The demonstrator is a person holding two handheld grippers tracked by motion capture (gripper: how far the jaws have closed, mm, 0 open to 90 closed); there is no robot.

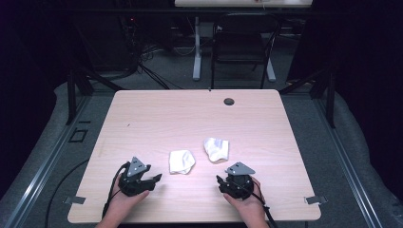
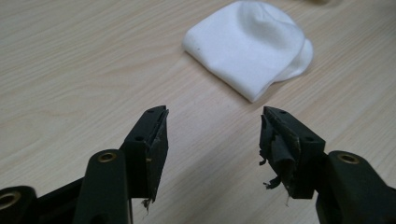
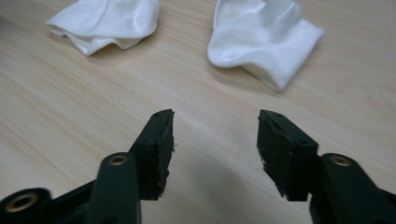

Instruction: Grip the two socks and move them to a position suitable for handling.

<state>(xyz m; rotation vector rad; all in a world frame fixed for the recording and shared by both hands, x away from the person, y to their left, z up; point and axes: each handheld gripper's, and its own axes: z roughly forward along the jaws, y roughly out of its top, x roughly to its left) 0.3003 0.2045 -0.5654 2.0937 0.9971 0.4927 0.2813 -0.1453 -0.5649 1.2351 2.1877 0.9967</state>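
Observation:
Two small white folded cloths lie on the light wooden table (image 1: pixel 190 118). The left cloth (image 1: pixel 182 161) (image 2: pixel 247 44) (image 3: pixel 107 21) sits just ahead and to the right of my left gripper (image 1: pixel 156 179) (image 2: pixel 212 126), which is open and holds nothing. The right cloth (image 1: pixel 216 148) (image 3: pixel 264 39) is rumpled and lies a short way beyond my right gripper (image 1: pixel 219 180) (image 3: pixel 215 126), also open and holding nothing. Both grippers hover low near the table's front edge, each held in a hand, apart from the cloths.
A round cable hole (image 1: pixel 229 101) sits near the table's far edge. Beyond the table stand a black chair (image 1: pixel 242 42) and a white desk leg (image 1: pixel 196 52), with cables on the floor. Bare wood spreads across the table's far half.

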